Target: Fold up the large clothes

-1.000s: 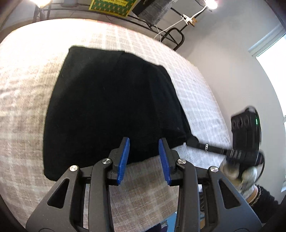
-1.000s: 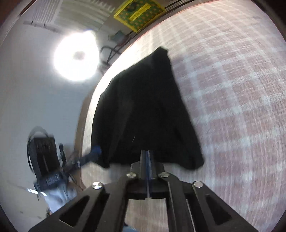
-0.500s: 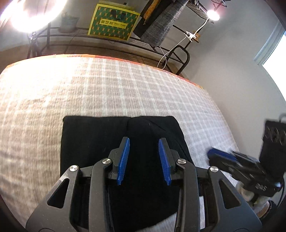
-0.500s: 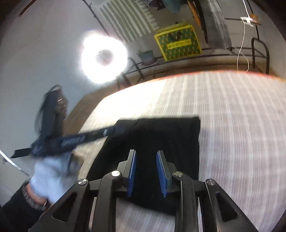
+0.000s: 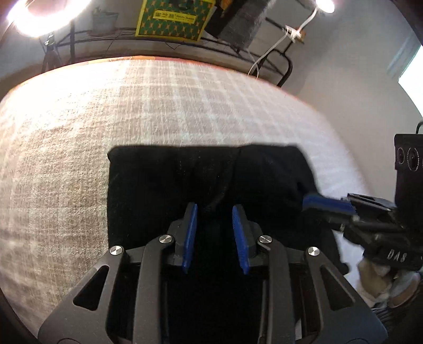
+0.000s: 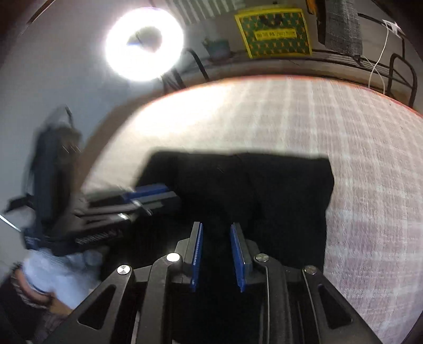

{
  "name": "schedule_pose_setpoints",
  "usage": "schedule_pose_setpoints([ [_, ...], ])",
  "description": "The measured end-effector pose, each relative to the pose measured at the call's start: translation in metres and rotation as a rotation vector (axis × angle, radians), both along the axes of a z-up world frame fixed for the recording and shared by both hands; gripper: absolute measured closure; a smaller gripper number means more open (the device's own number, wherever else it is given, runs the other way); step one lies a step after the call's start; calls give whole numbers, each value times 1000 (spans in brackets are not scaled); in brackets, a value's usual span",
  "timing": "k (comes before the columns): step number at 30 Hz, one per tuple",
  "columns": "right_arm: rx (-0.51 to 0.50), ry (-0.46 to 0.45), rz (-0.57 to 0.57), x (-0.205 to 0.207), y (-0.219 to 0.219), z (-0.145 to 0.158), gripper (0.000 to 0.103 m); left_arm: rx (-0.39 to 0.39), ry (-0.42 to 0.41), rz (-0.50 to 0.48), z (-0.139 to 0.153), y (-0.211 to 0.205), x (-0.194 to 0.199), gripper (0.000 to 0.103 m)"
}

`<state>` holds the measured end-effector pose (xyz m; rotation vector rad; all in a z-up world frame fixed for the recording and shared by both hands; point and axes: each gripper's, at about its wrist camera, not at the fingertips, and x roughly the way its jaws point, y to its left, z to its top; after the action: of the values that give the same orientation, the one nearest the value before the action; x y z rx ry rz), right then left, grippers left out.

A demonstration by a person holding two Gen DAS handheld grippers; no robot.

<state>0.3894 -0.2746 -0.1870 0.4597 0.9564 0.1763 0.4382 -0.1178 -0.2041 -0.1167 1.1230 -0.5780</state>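
Note:
A black garment [image 5: 185, 180] lies folded into a rectangle on the plaid bed cover [image 5: 66, 158]. My left gripper [image 5: 214, 209] hovers over its near middle. Its blue pads stand apart and are closing slightly, with only the cloth lying beneath them. In the right wrist view the same black garment [image 6: 277, 190] fills the centre. My right gripper [image 6: 216, 226] is open above its near edge with nothing pinched. Each gripper shows in the other's view: the right gripper [image 5: 314, 202] at the garment's right side, the left gripper [image 6: 148, 191] at its left side.
A ring light [image 6: 144, 43] glares at the back left. A yellow-green box [image 5: 171, 18] and a hanging grey cloth [image 5: 246, 23] sit on a metal rack behind the bed. A white cable [image 5: 264, 57] dangles there. A person's gloved hand [image 6: 58, 267] holds the left gripper.
The right gripper's jaws went from shut to open. Both grippers moved inward over the garment and tipped up, so its far edge and the rack now show.

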Motion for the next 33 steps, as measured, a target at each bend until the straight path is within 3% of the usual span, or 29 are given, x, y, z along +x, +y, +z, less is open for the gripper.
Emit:
schedule_pose_setpoints([
  [2, -1, -74, -29, 2, -4, 17, 80, -36, -33, 31, 12, 5, 1, 74],
  [5, -3, -97, -35, 19, -4, 23, 81, -61, -56, 69, 19, 7, 6, 74],
  [10, -48, -16, -15, 46, 10, -8, 86, 14, -40, 103, -5, -1, 35, 74],
  [12, -119, 47, -4, 61, 18, -26, 90, 43, -34, 99, -23, -4, 36, 74],
  [17, 4, 59, -53, 51, 1, -26, 89, -16, -8, 125, -10, 11, 32, 74],
  [22, 151, -8, -98, -3, -30, 2, 74, -112, 6, 219, 21, 67, 12, 73],
  [23, 177, -24, -109, -16, -40, 7, 74, -130, 15, 231, 23, 75, 7, 68],
  [24, 196, -34, -121, -29, -50, 9, 73, -156, 30, 241, 25, 85, 1, 57],
  [26, 218, -49, -154, -54, -68, 8, 57, -197, 74, 256, 24, 105, -16, 43],
  [27, 236, -53, -173, -67, -77, 4, 39, -218, 113, 265, 19, 116, -23, 42],
  [28, 249, -49, -192, -76, -86, -4, 36, -234, 140, 271, 15, 121, -27, 42],
  [33, 340, 23, -264, -105, -115, -46, 37, -360, 270, 351, -5, 146, -37, 42],
])
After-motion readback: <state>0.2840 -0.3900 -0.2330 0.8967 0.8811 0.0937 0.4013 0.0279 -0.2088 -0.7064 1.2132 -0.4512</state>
